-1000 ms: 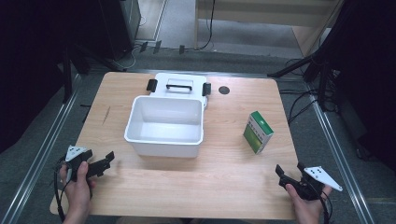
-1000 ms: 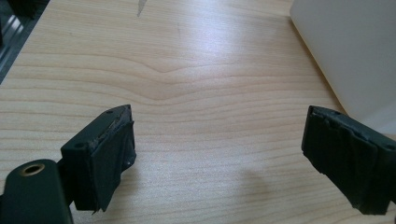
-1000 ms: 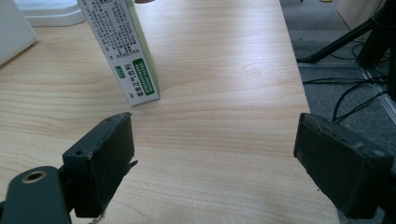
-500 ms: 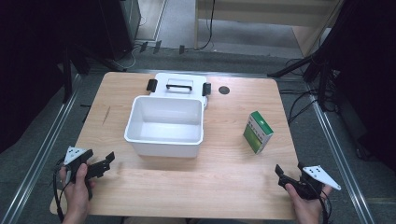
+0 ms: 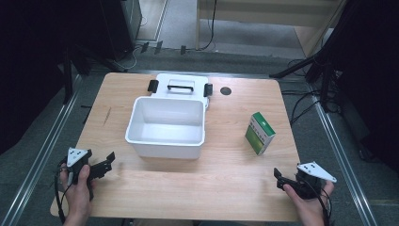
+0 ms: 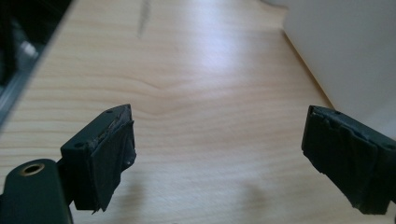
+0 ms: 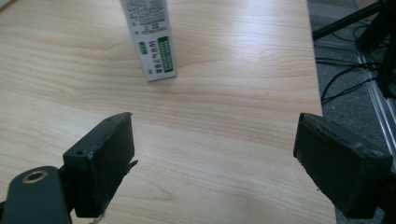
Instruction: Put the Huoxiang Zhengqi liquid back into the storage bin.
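The green-and-white carton [image 5: 259,133] carries the only writing on the table, and its print is too small and blurred to read: in the right gripper view its white face [image 7: 149,39] shows lines of fine text, a small green tag and a green panel of pale characters, none of them legible. No brand can be made out.

Count: 1 carton, 1 white bin [image 5: 167,126], 1 white lid [image 5: 181,87] with 1 black handle and 2 black latches lying just behind the bin, 1 dark round hole [image 5: 226,91] in the wooden table [image 5: 197,183], and 2 grippers.

The right gripper [image 5: 281,179] sits at the near right edge of the table, in the person's right hand [image 5: 308,205]. Its fingers [image 7: 100,163] stand wide apart and hold nothing; bare wood lies between them. The carton stands ahead of them, nearer the left finger, well apart from both tips.

The left gripper [image 5: 107,162] sits at the near left edge, in the left hand [image 5: 79,193]. Its fingers [image 6: 105,156] are also spread wide and empty. The bin's white wall [image 6: 345,51] rises ahead of the right finger, close by but not touching, and a thin dark scratch [image 6: 144,18] marks the wood far beyond the left finger.
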The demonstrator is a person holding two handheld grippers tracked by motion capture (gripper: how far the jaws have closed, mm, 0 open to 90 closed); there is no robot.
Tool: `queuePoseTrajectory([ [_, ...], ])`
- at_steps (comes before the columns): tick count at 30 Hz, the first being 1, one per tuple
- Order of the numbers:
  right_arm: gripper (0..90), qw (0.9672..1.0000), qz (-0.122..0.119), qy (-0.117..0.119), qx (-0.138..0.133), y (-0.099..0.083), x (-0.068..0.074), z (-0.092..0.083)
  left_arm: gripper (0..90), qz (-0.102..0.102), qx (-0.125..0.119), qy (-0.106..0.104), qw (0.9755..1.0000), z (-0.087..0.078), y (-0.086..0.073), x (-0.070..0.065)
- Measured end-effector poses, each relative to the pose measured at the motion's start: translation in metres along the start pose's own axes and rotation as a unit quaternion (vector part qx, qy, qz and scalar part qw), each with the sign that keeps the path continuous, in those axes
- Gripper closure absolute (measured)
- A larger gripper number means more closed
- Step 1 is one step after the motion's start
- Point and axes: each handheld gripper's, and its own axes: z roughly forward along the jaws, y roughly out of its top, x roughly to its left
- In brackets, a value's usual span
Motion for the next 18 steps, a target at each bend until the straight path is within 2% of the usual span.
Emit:
queuePoseTrajectory([
  [1, 12.3, 1.0, 0.0, 0.0, 0.0, 0.0, 0.0, 0.0, 10.5, 0.0, 0.0, 0.0, 1.0, 0.0, 0.0, 0.0],
  [2, 12.4, 0.9998, -0.009, 0.003, 0.018, 0.006, 0.002, 0.001, 10.4, -0.006, -0.006, 0.005, 0.9999, 0.0, 0.0, 0.0],
  [3, 12.4, 0.9998, -0.009, 0.003, 0.018, 0.006, 0.002, 0.001, 10.4, -0.01, -0.009, 0.009, 0.9999, 0.0, 0.0, 0.0],
  [5, 12.9, 0.9991, -0.007, 0.002, 0.042, 0.016, 0.004, 0.001, 10.4, -0.008, -0.009, 0.02, 0.9997, 0.002, 0.001, -0.001],
  [9, 12.9, 0.9978, -0.025, 0.001, 0.062, 0.024, 0.009, 0.001, 10.4, -0.009, -0.009, 0.018, 0.9997, 0.005, 0.003, -0.002],
  [10, 13.0, 0.996, -0.037, 0.001, 0.081, 0.03, 0.013, 0.002, 10.4, -0.008, -0.008, 0.022, 0.9997, 0.006, 0.003, -0.004],
  [11, 13.0, 0.996, -0.037, 0.001, 0.081, 0.03, 0.013, 0.002, 10.4, -0.008, -0.008, 0.022, 0.9997, 0.006, 0.003, -0.004],
  [12, 13.0, 0.9951, -0.044, 0.001, 0.089, 0.033, 0.015, 0.002, 10.4, -0.007, -0.01, 0.025, 0.9996, 0.006, 0.004, -0.004],
  [13, 13.0, 0.9922, -0.061, 0.003, 0.109, 0.04, 0.019, 0.002, 10.4, -0.004, -0.01, 0.028, 0.9996, 0.007, 0.004, -0.005],
  [15, 13.0, 0.9912, -0.066, 0.002, 0.115, 0.042, 0.02, 0.002, 10.4, -0.001, -0.005, 0.031, 0.9995, 0.008, 0.004, -0.006],
  [16, 13.0, 0.9897, -0.071, 0.003, 0.125, 0.045, 0.022, 0.003, 10.4, -0.001, -0.004, 0.03, 0.9995, 0.008, 0.004, -0.006],
  [18, 13.0, 0.9844, -0.088, 0.005, 0.152, 0.054, 0.026, 0.004, 10.4, -0.003, -0.004, 0.027, 0.9996, 0.008, 0.004, -0.006],
])
